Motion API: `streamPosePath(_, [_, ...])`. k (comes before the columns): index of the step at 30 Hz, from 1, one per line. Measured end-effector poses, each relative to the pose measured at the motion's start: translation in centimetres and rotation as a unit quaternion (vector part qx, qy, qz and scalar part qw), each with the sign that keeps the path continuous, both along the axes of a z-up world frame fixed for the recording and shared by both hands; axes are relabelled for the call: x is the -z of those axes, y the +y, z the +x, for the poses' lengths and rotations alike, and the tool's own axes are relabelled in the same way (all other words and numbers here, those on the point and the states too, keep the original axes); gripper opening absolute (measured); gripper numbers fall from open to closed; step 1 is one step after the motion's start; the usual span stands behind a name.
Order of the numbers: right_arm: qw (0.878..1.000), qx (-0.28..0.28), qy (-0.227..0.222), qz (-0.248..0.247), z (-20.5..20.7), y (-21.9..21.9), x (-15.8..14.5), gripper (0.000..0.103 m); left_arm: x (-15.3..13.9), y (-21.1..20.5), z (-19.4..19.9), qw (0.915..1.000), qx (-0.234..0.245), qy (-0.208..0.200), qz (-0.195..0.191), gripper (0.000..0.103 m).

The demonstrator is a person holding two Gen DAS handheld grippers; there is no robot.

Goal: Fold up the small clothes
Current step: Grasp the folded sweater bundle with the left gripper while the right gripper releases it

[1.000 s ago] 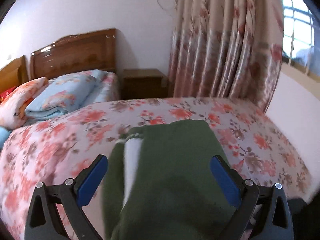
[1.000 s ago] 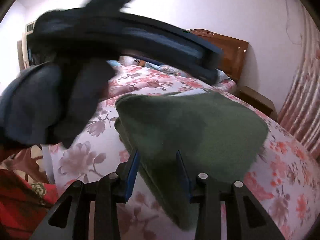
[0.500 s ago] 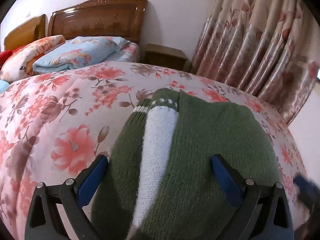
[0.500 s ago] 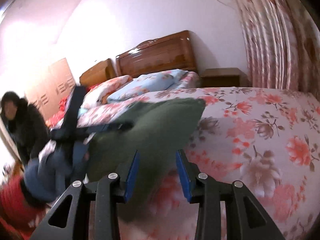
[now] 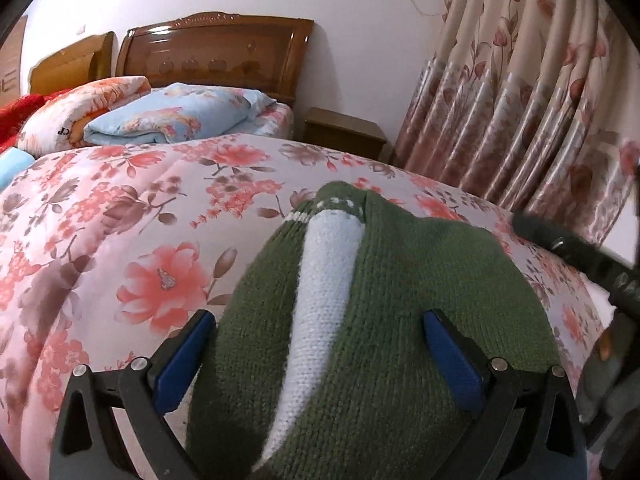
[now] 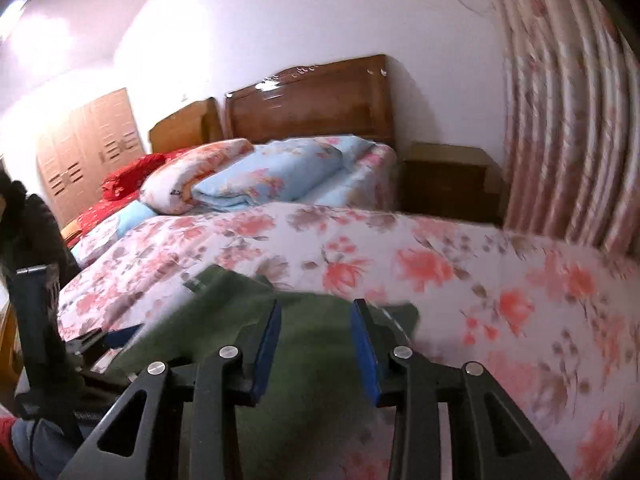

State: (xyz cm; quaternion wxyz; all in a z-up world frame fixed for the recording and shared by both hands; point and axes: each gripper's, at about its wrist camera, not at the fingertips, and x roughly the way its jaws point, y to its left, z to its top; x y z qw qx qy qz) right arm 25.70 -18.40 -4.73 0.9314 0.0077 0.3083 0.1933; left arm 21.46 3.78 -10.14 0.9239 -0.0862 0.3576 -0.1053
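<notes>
Sweater (image 5: pixel 400 320), green knit with a white stripe, lies on the floral quilt (image 5: pixel 120 240) of the near bed. In the left wrist view it fills the frame from the centre to 6 o'clock. The left gripper (image 5: pixel 320 356) is wide open; its blue pads (image 5: pixel 180 364) stand at both sides of the sweater, and I cannot tell if they touch the knit. In the right wrist view the sweater (image 6: pixel 312 360) is at 6 to 7 o'clock, blurred. The right gripper (image 6: pixel 316 344) is partly open above it, the jaws apart with green cloth seen in the gap but not pressed by the pads. At 12 o'clock stands a headboard (image 5: pixel 216 56), with folded bedding (image 5: pixel 168 120) at 10 o'clock. A curtain (image 5: pixel 540 120) hangs at 2 o'clock.
</notes>
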Motion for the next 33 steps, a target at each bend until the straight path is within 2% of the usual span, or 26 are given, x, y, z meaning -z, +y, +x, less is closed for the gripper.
streamPosePath(1, [0.999, -0.017, 0.027, -0.024, 0.9, 1.0, 0.9, 0.037, -0.1, 0.1, -0.1, 1.0000, -0.006, -0.003, -0.002, 0.103])
streamPosePath(2, [0.995, -0.042, 0.072, -0.059, 2.3, 2.3, 2.7, 0.038, -0.1, 0.4, -0.3, 0.9998, -0.015, -0.008, -0.006, 0.103])
streamPosePath(3, [0.991, -0.049, 0.090, -0.088, 3.0, 3.2, 4.0, 0.038, -0.1, 0.7, -0.5, 0.9997, -0.020, -0.009, -0.011, 0.103])
streamPosePath(4, [0.993, -0.047, 0.073, -0.078, 3.1, 3.2, 3.9, 0.038, -0.1, 1.1, -0.6, 0.9995, -0.024, -0.011, -0.019, 0.103])
streamPosePath(6, [0.991, -0.037, 0.092, -0.094, 4.1, 3.9, 3.3, 0.036, -0.3, 1.8, -1.0, 0.9984, -0.036, -0.023, -0.036, 0.103])
streamPosePath(7, [0.991, -0.032, 0.081, -0.101, 4.3, 4.4, 2.6, 0.036, -0.3, 2.2, -1.2, 0.9978, -0.042, -0.027, -0.043, 0.103])
streamPosePath(9, [0.992, -0.052, 0.058, -0.099, 4.2, 5.9, 1.4, 0.036, -0.3, 2.7, -1.4, 0.9967, -0.053, -0.033, -0.051, 0.103])
streamPosePath(10, [0.990, -0.065, 0.062, -0.106, 4.4, 6.9, 1.5, 0.036, -0.4, 2.8, -1.5, 0.9964, -0.055, -0.034, -0.054, 0.103])
streamPosePath(11, [0.984, -0.080, 0.081, -0.136, 5.0, 8.3, 2.1, 0.036, -0.4, 2.9, -1.6, 0.9961, -0.058, -0.036, -0.056, 0.103])
streamPosePath(12, [0.972, -0.098, 0.111, -0.182, 5.6, 9.9, 3.4, 0.036, -0.4, 3.0, -1.7, 0.9958, -0.060, -0.038, -0.058, 0.103])
streamPosePath(13, [0.969, -0.102, 0.112, -0.197, 5.9, 10.6, 3.6, 0.036, -0.5, 3.2, -1.8, 0.9952, -0.062, -0.042, -0.063, 0.103])
streamPosePath(18, [0.977, -0.112, 0.098, -0.152, 7.1, 12.2, 1.3, 0.033, -0.7, 4.4, -2.2, 0.9914, -0.073, -0.053, -0.095, 0.103])
streamPosePath(21, [0.968, -0.108, 0.122, -0.191, 8.6, 14.2, 3.2, 0.031, -0.5, 4.9, -2.2, 0.9899, -0.095, -0.044, -0.095, 0.103])
streamPosePath(24, [0.968, -0.120, 0.124, -0.184, 8.9, 14.8, 3.0, 0.029, -0.4, 5.3, -2.1, 0.9888, -0.094, -0.044, -0.107, 0.103])
streamPosePath(26, [0.970, -0.124, 0.127, -0.168, 8.4, 14.4, 2.8, 0.029, -0.6, 5.0, -2.4, 0.9893, -0.088, -0.054, -0.103, 0.103])
streamPosePath(30, [0.977, -0.133, 0.140, -0.087, 8.6, 12.1, 2.7, 0.030, -1.5, 4.2, -3.3, 0.9895, -0.064, -0.084, -0.099, 0.103])
streamPosePath(33, [0.984, -0.121, 0.119, -0.054, 6.9, 10.4, 1.3, 0.030, -2.2, 4.1, -4.2, 0.9871, -0.064, -0.112, -0.095, 0.103])
